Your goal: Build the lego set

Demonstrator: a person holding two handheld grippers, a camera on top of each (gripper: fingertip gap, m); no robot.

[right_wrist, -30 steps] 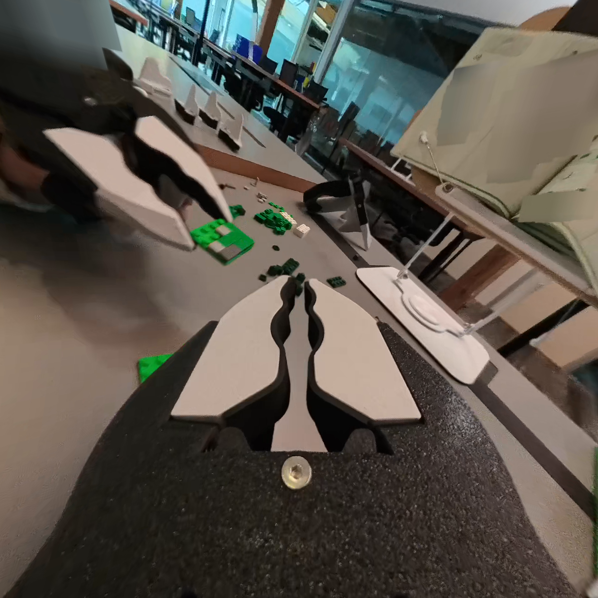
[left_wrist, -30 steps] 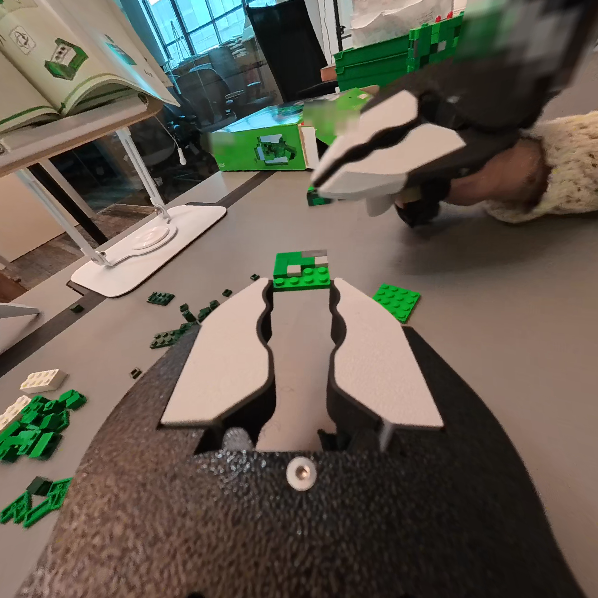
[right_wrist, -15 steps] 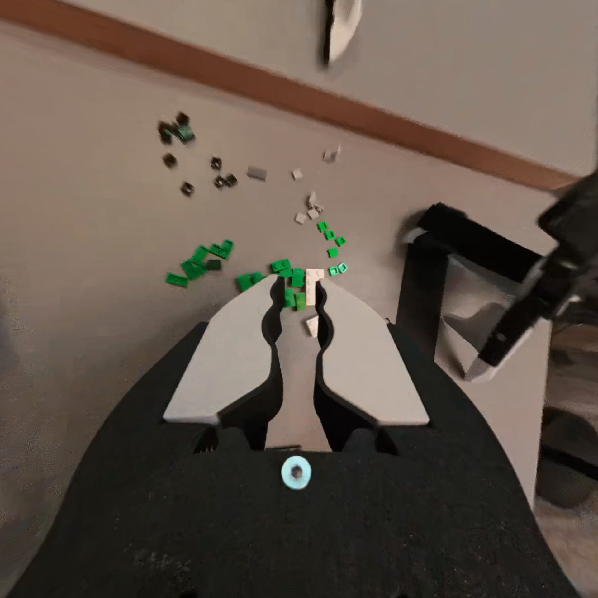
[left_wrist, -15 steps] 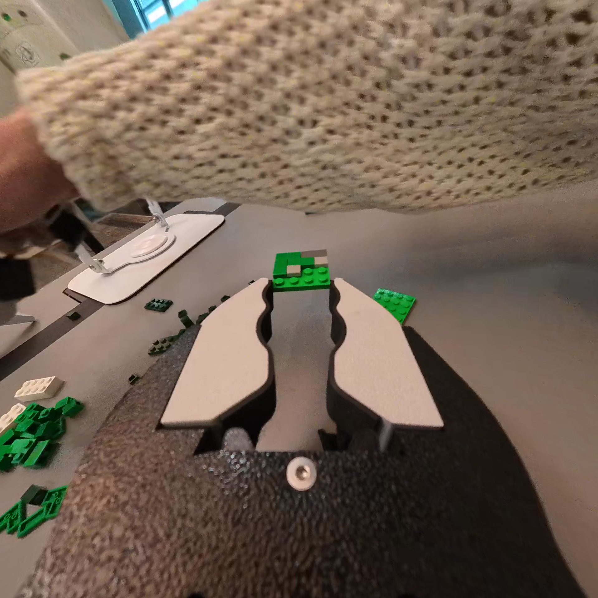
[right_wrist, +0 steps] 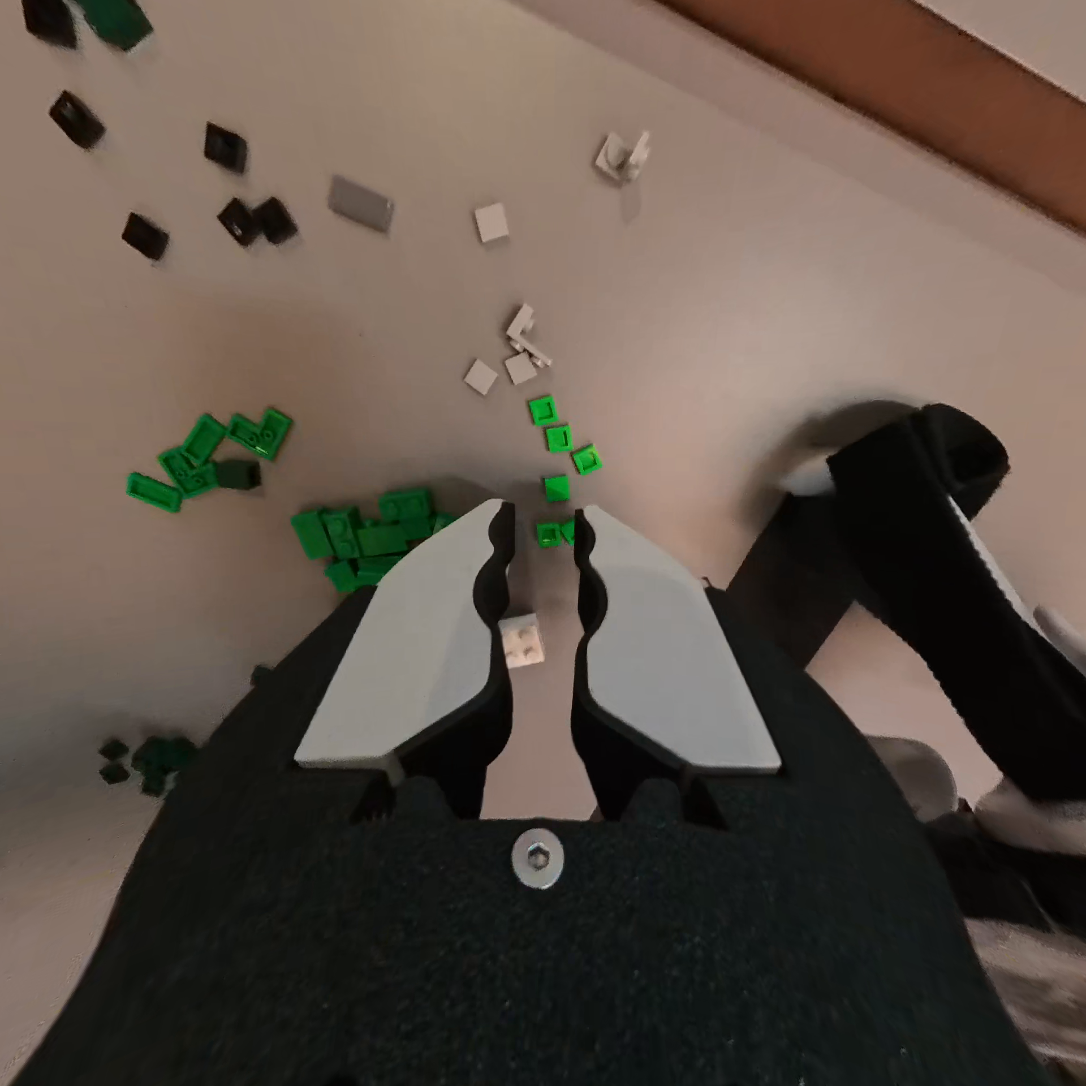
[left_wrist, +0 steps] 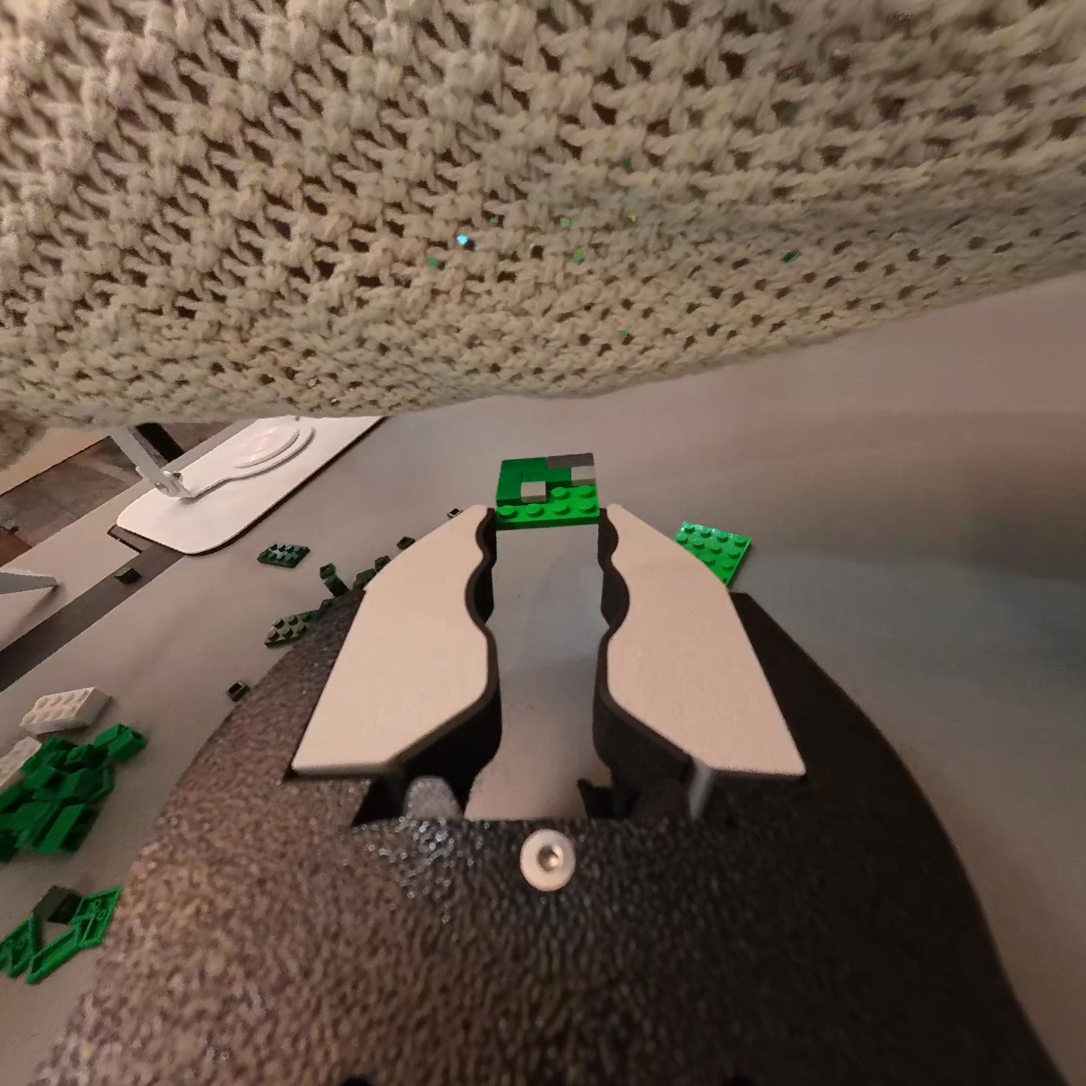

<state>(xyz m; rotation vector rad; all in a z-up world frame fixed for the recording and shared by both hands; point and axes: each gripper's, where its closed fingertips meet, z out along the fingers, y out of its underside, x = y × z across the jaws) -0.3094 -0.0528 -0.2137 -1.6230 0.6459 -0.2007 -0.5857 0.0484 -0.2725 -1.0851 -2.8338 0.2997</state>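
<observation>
L tongs (left_wrist: 546,517) were open, empty, tips flanking the near edge of the green build (left_wrist: 547,490) on the counter (left_wrist: 881,529). Knit sleeve (left_wrist: 529,194) crossed above. R tongs (right_wrist: 543,517) partly open, empty, over loose green tiles (right_wrist: 555,438) w/ white brick (right_wrist: 522,639) btwn fingers.

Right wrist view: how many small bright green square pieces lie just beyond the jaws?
6 green squares: four in a loose column, two more between the jaws, one half hidden; others may be covered.
</observation>
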